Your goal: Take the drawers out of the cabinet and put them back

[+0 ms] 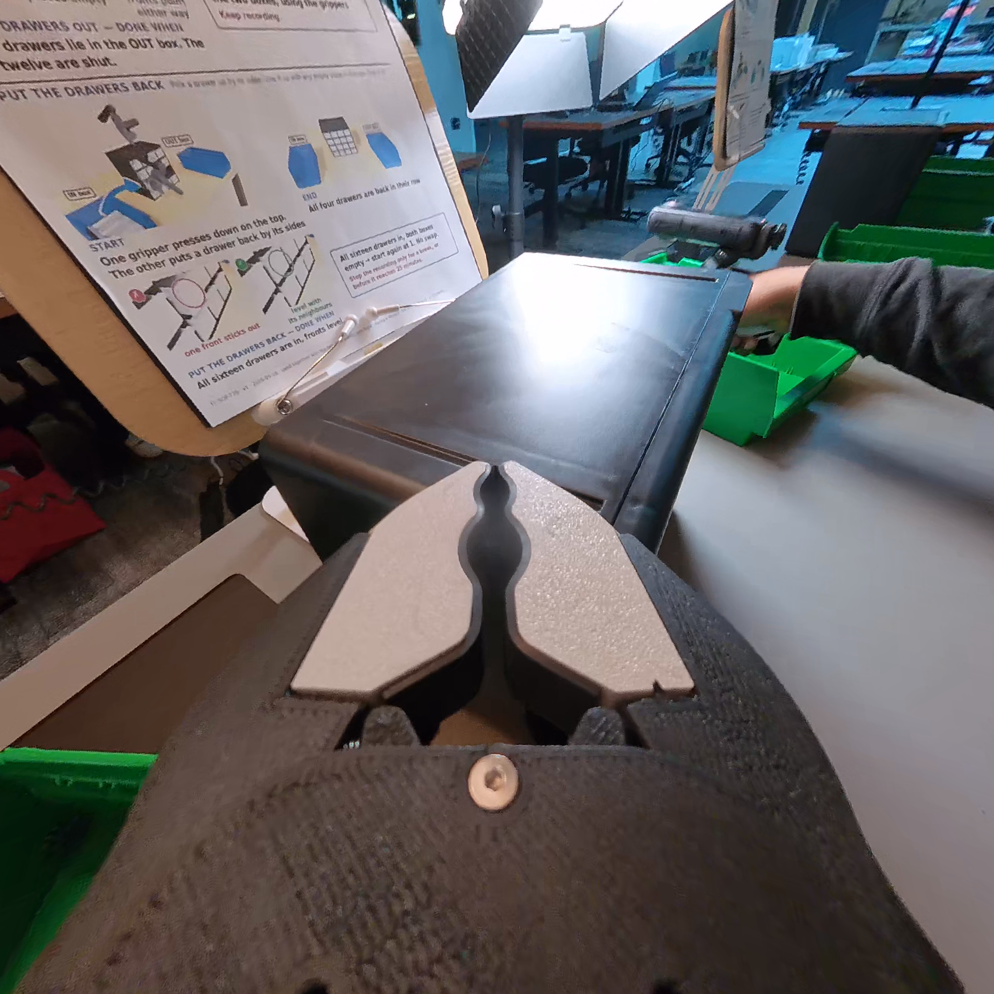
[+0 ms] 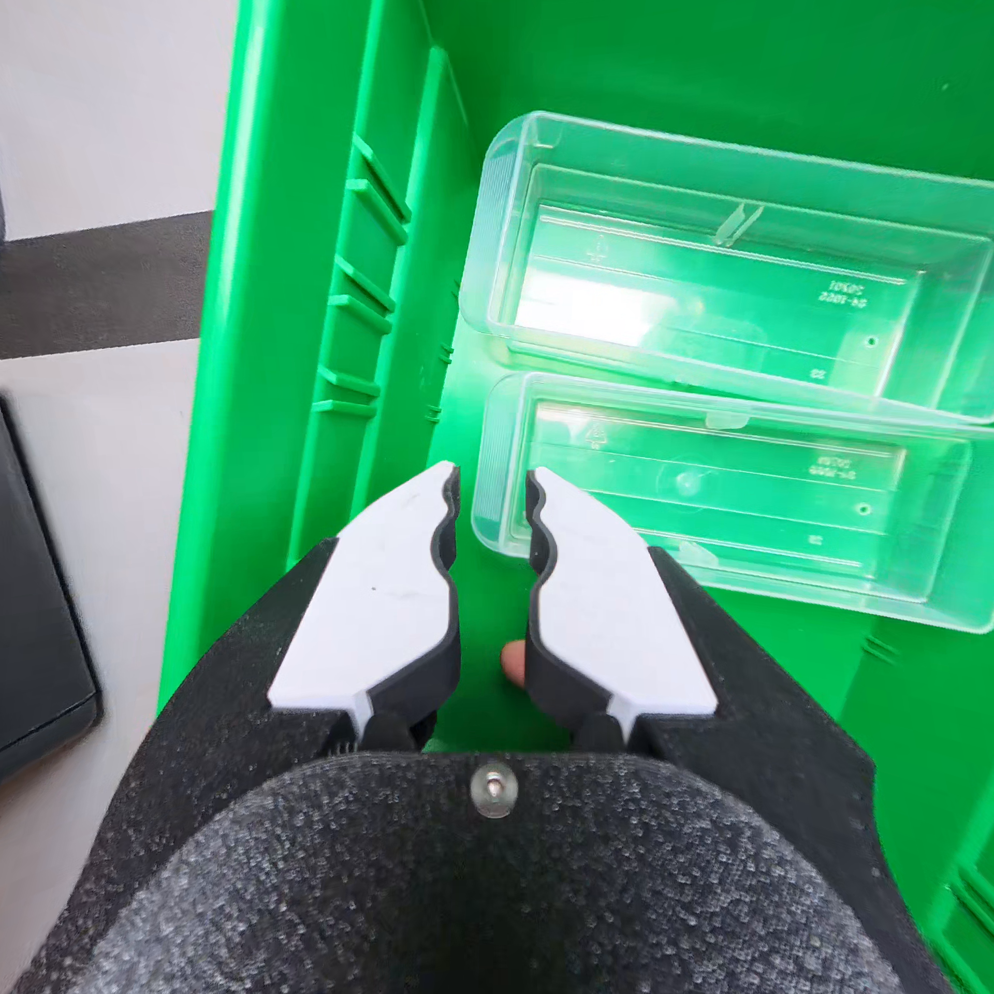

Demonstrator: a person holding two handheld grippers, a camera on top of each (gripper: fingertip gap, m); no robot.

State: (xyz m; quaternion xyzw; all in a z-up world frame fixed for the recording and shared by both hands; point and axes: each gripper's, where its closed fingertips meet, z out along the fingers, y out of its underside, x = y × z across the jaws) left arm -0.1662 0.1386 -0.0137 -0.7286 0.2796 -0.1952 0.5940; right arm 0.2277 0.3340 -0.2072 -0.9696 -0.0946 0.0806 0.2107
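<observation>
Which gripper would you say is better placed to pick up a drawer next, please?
Probably the right gripper: it is open, inside the green bin, beside the nearer clear drawer. The left gripper is shut over the black cabinet.

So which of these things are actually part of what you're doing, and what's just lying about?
Part of the job:
- black cabinet, left gripper shut at its top
- two clear plastic drawers lying in the green bin
- right gripper, open above that bin

Just lying about:
- instruction sheet on its stand
- studio lamp
- desks behind
</observation>
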